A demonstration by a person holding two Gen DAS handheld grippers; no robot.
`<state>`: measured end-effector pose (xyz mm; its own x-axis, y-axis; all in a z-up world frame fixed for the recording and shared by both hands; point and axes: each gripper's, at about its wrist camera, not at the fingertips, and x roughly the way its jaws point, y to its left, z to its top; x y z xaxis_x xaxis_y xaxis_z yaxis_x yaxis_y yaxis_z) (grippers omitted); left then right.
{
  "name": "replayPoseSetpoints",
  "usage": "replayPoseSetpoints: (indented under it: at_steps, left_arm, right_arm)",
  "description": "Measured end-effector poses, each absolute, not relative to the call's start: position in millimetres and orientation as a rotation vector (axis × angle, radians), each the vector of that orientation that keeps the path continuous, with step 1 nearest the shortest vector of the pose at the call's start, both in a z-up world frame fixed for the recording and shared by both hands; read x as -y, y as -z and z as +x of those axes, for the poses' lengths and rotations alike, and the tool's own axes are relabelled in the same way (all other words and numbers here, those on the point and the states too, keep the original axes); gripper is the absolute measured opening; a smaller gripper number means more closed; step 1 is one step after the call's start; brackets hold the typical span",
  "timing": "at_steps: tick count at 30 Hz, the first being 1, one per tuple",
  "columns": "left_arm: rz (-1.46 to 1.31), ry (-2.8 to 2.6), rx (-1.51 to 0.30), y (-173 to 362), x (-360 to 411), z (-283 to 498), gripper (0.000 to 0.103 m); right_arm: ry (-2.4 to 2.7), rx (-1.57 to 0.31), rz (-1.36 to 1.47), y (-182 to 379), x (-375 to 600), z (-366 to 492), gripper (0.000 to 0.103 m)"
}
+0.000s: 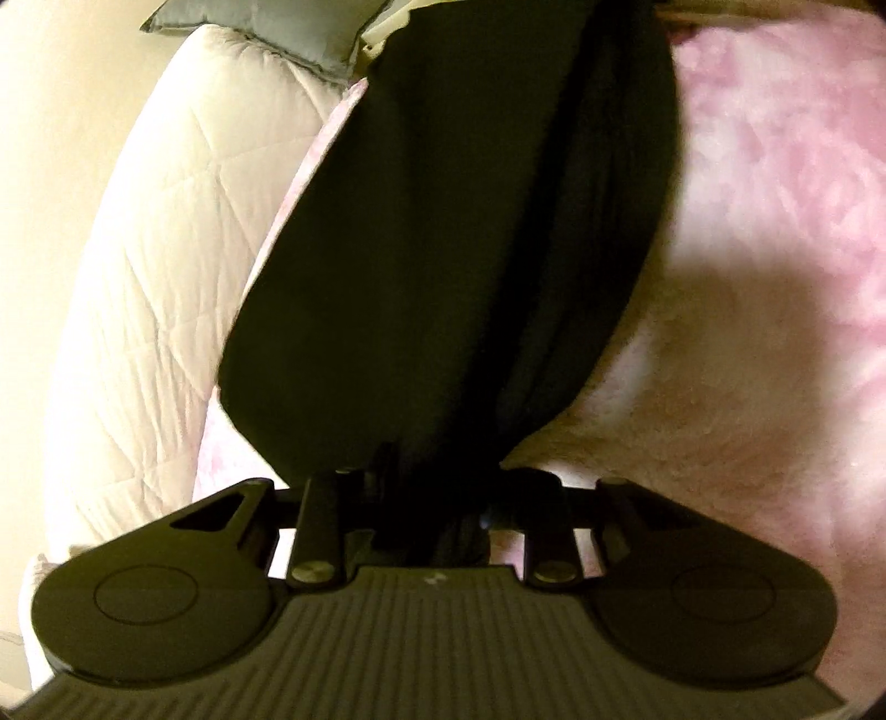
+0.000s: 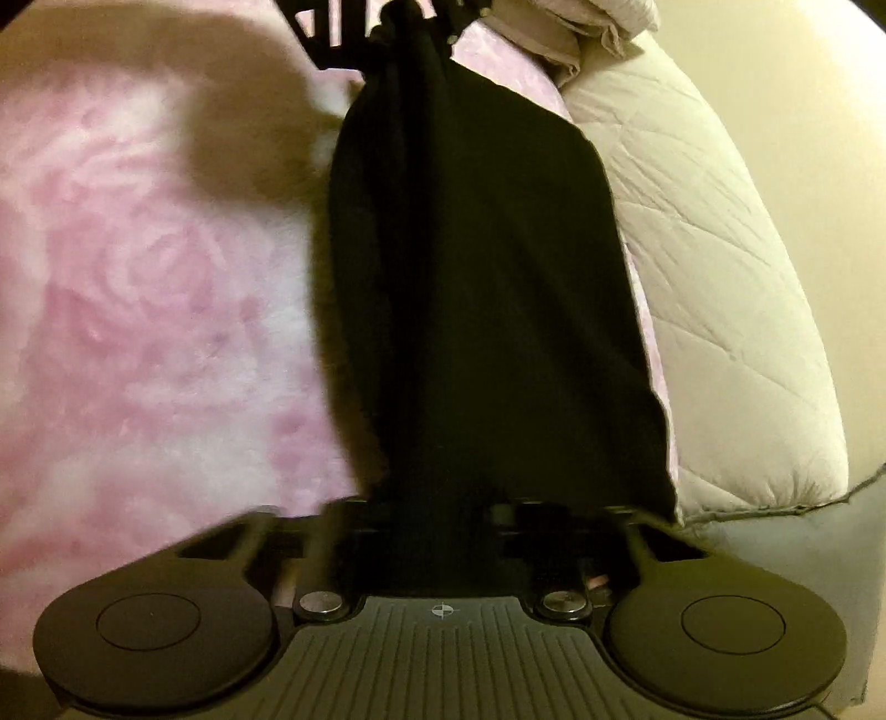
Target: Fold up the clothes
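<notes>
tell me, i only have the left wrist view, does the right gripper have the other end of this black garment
Observer: Yes, the right gripper is shut on its end of the black garment.
Operator: does it run straight between both
Observer: It runs as one band to the left gripper and bunches up there.
Operator: anything past my gripper
Observer: Folded pale bedding lies off to one side, by the white quilt.
</notes>
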<state>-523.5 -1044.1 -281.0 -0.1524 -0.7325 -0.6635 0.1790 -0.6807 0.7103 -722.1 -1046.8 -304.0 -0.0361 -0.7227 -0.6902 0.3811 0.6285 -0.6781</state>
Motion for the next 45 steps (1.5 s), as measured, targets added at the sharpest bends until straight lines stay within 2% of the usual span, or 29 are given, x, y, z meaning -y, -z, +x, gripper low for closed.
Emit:
replayPoseSetpoints:
  at_steps: [2,11,16,21,26,28,30,36,38,45]
  left_arm:
    - [1.499,1.881,0.621,267,1043,-524,0.023]
    - [1.493,1.821,0.472,173,1002,-511,0.022]
    - [1.478,1.752,0.343,140,987,-522,0.022]
    - [1.417,1.585,0.28,106,1021,-532,0.023]
    - [1.322,1.393,0.249,91,1090,-569,0.022]
    - [1.323,1.37,0.201,107,1115,-589,0.022]
    - [1.373,1.376,0.133,149,1133,-608,0.022]
    - [1.535,1.417,-0.04,277,1144,-658,0.028]
    - [1.505,1.398,-0.041,278,1134,-661,0.026]
    - [1.481,1.369,-0.068,267,1119,-662,0.021]
  right_arm:
    - [0.904,-1.331,-0.305,282,1052,-725,0.014]
    - [0.843,-1.29,-0.363,148,1053,-729,0.013]
    - [0.724,-1.287,-0.403,104,1052,-733,0.012]
    - [0.588,-1.233,-0.546,82,1117,-747,0.012]
    - [0.613,-1.068,-0.738,64,1215,-780,0.013]
    - [0.618,-1.006,-0.761,76,1244,-800,0.013]
    - [0.602,-0.983,-0.731,110,1271,-822,0.014]
    - [0.416,-1.173,-0.58,254,1302,-866,0.017]
    - [0.411,-1.153,-0.564,270,1294,-877,0.017]
    - [0.429,-1.095,-0.465,261,1279,-882,0.015]
